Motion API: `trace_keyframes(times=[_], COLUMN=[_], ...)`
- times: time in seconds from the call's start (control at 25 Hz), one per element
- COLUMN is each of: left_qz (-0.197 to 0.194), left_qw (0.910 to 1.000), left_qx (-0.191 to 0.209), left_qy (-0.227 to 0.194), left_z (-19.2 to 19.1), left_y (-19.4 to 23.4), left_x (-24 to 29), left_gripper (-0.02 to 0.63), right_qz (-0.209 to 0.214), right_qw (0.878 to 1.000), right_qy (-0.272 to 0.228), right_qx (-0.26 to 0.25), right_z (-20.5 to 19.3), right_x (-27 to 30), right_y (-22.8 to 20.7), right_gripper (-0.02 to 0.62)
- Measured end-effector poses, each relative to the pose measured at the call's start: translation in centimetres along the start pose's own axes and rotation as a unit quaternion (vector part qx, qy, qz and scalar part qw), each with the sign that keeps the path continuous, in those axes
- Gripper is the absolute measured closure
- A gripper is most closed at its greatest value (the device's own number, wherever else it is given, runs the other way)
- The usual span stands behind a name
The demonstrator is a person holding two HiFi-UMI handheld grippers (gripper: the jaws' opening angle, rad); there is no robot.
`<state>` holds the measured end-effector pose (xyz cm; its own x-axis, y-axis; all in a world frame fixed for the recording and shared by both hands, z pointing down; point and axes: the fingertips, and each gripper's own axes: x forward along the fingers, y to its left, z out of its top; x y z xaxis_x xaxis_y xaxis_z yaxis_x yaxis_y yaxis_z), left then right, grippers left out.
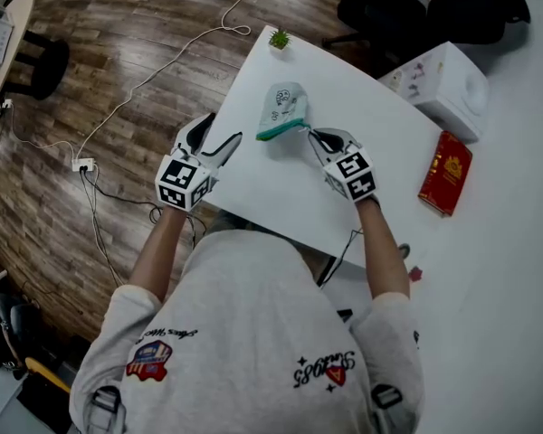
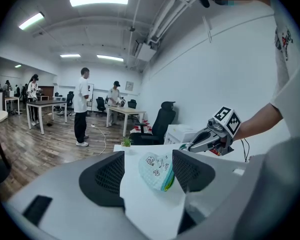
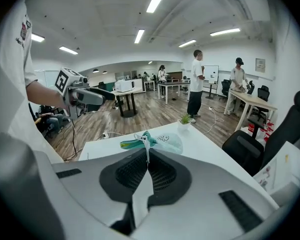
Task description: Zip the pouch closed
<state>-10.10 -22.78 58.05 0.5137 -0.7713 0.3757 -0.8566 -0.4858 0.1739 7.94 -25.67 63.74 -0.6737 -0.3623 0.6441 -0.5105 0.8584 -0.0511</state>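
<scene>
The pale mint pouch point(image 1: 283, 108) with small printed drawings and a green zip edge is over the white table point(image 1: 253, 188), near its far corner. My right gripper point(image 1: 313, 135) is shut on the pouch's white zip pull cord point(image 3: 146, 145), which runs from the green zip end into the closed jaws. In the right gripper view the pouch point(image 3: 164, 141) hangs just beyond the right gripper point(image 3: 148, 156). My left gripper point(image 1: 222, 132) stands open to the left of the pouch, apart from it. In the left gripper view the pouch point(image 2: 156, 171) shows between the open left gripper point(image 2: 148, 165) jaws but well beyond them.
A small potted plant point(image 1: 279, 38) stands at the table's far corner. A white box point(image 1: 445, 84) and a red box point(image 1: 446, 172) lie to the right. Black chairs point(image 1: 389, 7) stand behind the table. A cable and power strip point(image 1: 83, 165) lie on the wooden floor at left.
</scene>
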Motion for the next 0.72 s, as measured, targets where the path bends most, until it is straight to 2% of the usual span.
trace_keyframes(times=[0.52,0.72], left_qz=[-0.028,-0.047], left_qw=[0.9988,0.9974], left_qx=[0.028,0.032], left_qy=[-0.029,-0.044], left_z=[4.4,6.3], left_y=[-1.2,-2.4], left_x=[0.9,1.7], left_gripper=[0.31,0.31], right_qz=[-0.045,-0.06], right_qw=[0.998,0.995], right_qy=[-0.043,-0.066], right_qx=[0.02,0.043], right_z=[3.2,3.8], right_x=[-5.2,-7.6], right_y=[-0.4,-0.6], right_gripper=[0.584,0.584])
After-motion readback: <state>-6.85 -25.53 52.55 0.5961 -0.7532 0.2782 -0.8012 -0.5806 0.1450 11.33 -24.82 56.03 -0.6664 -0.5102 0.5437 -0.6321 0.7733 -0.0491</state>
